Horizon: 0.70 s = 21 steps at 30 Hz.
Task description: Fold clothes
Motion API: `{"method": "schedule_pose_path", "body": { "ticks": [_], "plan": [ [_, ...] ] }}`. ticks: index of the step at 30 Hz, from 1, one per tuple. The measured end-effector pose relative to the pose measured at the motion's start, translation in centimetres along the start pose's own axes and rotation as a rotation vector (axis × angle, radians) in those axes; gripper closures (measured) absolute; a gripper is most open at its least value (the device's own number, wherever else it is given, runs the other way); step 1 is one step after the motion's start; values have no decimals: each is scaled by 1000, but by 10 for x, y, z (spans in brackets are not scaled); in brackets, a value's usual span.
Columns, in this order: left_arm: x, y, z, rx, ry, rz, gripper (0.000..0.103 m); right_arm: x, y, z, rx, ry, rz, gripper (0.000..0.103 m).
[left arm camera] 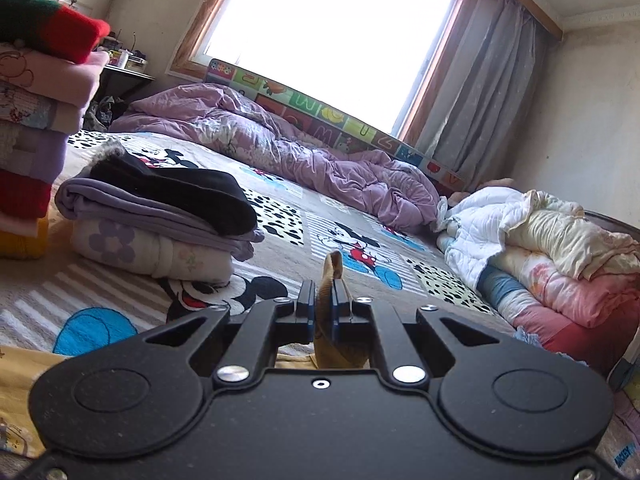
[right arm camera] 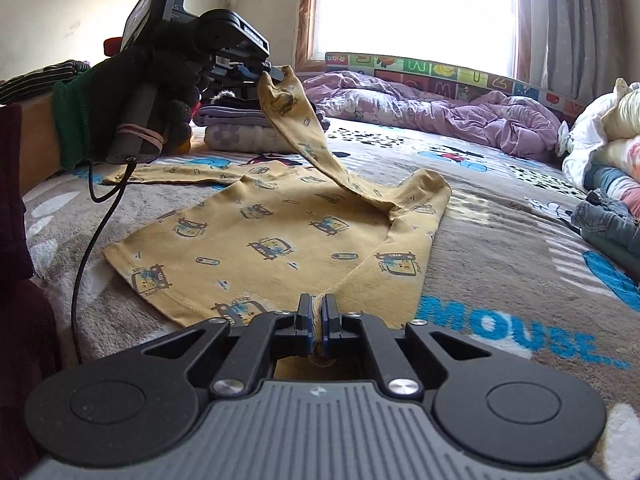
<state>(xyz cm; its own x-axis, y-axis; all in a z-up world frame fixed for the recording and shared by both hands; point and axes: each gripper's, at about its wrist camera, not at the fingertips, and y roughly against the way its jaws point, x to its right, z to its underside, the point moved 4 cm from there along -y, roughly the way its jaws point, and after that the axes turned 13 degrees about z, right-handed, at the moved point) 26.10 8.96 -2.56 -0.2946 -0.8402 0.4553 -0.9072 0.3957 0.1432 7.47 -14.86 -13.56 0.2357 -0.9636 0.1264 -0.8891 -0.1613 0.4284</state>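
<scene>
Nearest, the right claw [right arm camera: 317,312] pinches the near hem of the yellow printed shirt [right arm camera: 256,240], pinning it to the bed [right arm camera: 500,240], likely as an anchor for a fold. Farther left, the gloved left hand [right arm camera: 160,92] holds the left claw [right arm camera: 276,74] raised and level, clamped on the sleeve cuff [right arm camera: 280,92], apparently to carry it over the body.

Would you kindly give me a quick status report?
Left gripper shut on yellow shirt sleeve, lifted. Right gripper shut on its hem. Folded pile behind, clear.
</scene>
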Motion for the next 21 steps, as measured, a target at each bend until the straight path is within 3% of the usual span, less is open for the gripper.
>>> {"method": "schedule_pose_path", "body": {
  "ticks": [7, 13, 15, 18, 21],
  "plan": [
    [2, -16, 19, -72, -37, -26, 97, -2, -9, 7, -44, -20, -23, 96],
    [-2, -7, 14, -31, -24, -56, 97, 1, -8, 4, -49, -57, -52, 95],
    [-7, -8, 16, -45, -13, -65, 97, 2, -6, 4, -52, -72, -67, 90],
    [-11, -7, 18, -55, -3, -71, 97, 7, -1, 0, -30, -76, -76, 68],
    [-7, -6, 17, -46, -5, -54, 97, 13, 4, -4, 6, -54, -62, 67]
  ]
}}
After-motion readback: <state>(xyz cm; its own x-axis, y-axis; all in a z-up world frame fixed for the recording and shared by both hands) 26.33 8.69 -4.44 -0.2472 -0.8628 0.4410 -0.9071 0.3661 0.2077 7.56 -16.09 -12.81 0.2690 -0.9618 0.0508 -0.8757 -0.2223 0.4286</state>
